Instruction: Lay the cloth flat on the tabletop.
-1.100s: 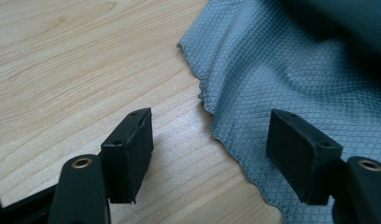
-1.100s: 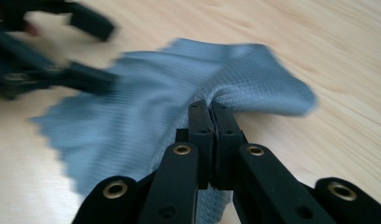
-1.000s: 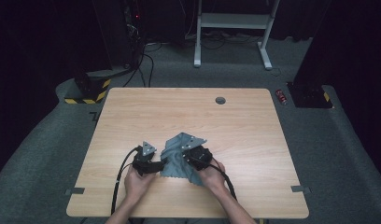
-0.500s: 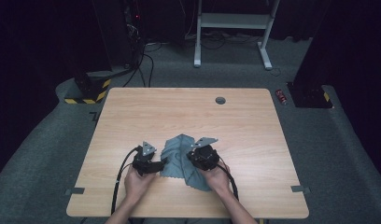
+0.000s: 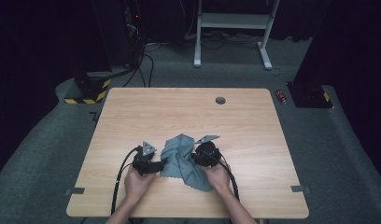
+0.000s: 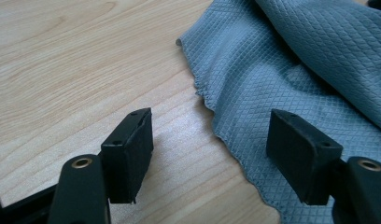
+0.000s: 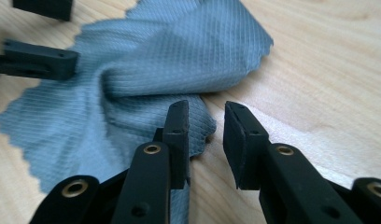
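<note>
Nearest the person, two hands come in over the near edge of the wooden counter [image 5: 132,112], each holding a hand-held gripper, and between them lies a crumpled blue-grey microfibre cloth [image 5: 181,158].

The left hand-held gripper [image 5: 158,164] sits just left of the cloth. In the left gripper view its jaws stand wide apart and grip nothing: one pad rests over bare wood just off the cloth's scalloped edge, the other over the cloth itself.

The right hand-held gripper [image 5: 197,157] sits at the cloth's right side. Its jaws have just been opening, and in the right gripper view they stand a little apart. A corner of the cloth [image 7: 146,79] lies beside and under the left-hand pad, reaching partly into the gap, but the pads do not press on it. Beyond that corner the cloth rises in a soft fold, and past the fold the left hand-held gripper's [image 7: 41,35] jaws show at the cloth's far edge.

Seen from the high view, the cloth lies in the near half of the counter, roughly midway across. Well beyond the cloth, near the far edge, is a small round cable hole [image 5: 220,100].
</note>
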A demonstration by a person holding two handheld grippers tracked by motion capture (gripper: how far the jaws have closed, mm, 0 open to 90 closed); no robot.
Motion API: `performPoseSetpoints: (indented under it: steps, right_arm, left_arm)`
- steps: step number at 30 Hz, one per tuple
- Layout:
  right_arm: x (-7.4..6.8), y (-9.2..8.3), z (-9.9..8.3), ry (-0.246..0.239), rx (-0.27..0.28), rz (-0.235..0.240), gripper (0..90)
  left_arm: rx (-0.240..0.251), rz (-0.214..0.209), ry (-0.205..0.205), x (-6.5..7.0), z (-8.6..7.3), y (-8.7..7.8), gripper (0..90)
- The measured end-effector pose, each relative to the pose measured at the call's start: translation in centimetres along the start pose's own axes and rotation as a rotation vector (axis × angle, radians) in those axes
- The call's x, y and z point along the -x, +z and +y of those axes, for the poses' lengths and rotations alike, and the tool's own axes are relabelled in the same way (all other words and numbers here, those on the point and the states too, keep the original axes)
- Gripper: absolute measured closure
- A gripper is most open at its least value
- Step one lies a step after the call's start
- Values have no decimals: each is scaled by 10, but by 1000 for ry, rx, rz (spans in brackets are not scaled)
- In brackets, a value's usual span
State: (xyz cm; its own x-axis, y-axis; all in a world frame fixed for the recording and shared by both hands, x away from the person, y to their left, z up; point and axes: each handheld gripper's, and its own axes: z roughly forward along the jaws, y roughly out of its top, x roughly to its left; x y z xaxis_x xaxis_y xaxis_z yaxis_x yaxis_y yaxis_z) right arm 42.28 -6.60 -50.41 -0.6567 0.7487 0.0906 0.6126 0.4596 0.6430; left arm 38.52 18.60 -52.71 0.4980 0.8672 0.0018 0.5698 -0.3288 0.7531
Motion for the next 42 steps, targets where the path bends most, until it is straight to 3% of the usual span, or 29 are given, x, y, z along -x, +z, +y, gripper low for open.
performPoseSetpoints:
  steps: [3, 5, 9, 14, 18, 22, 24, 27, 28, 30, 34, 35, 39, 40, 42]
  right_arm:
    - [2, 6, -1, 15, -19, 9, 800]
    - [4, 6, -1, -2, -25, 20, 897]
    - [5, 5, 0, -33, -32, 18, 900]
    - [9, -1, 0, -12, -8, 5, 896]
    - [8, -1, 0, 1, 6, 7, 795]
    - [-3, 9, 1, -40, -22, -30, 759]
    - [-5, 10, 3, -98, -23, -54, 808]
    - [-8, 11, 4, -133, -31, -50, 876]
    - [-12, 11, 5, -171, -43, -65, 898]
    - [-13, 11, 5, -178, -46, -73, 900]
    - [-5, 8, 4, -144, -45, -89, 900]
    - [2, 1, 3, -121, -35, -108, 900]
    - [13, -13, 2, -101, -7, -142, 900]
    - [21, -21, 4, -78, 9, -142, 900]
    - [26, -24, 3, -30, 20, -99, 896]
  left_arm:
    - [0, 0, 0, 0, 0, 0, 320]
    - [0, 1, 0, 0, 0, 0, 320]
    - [0, 0, -1, 0, 0, 0, 320]
    - [0, 1, -1, 0, 0, 0, 321]
    - [0, 0, 0, 0, 0, 0, 320]
    - [0, 0, -1, 0, 0, 0, 320]
    - [0, 0, -1, 0, 0, 0, 320]
    - [0, 1, 0, 0, 0, 0, 320]
    - [0, 2, -1, 0, 0, 0, 320]
    - [0, 3, -2, 0, 0, 0, 320]
    - [0, 2, -2, 0, 0, 0, 320]
    - [0, 2, -2, 0, 0, 0, 320]
    - [0, 2, -2, 0, 0, 0, 320]
    - [0, 2, -2, 0, 0, 0, 320]
    - [0, 2, -2, 0, 0, 0, 320]
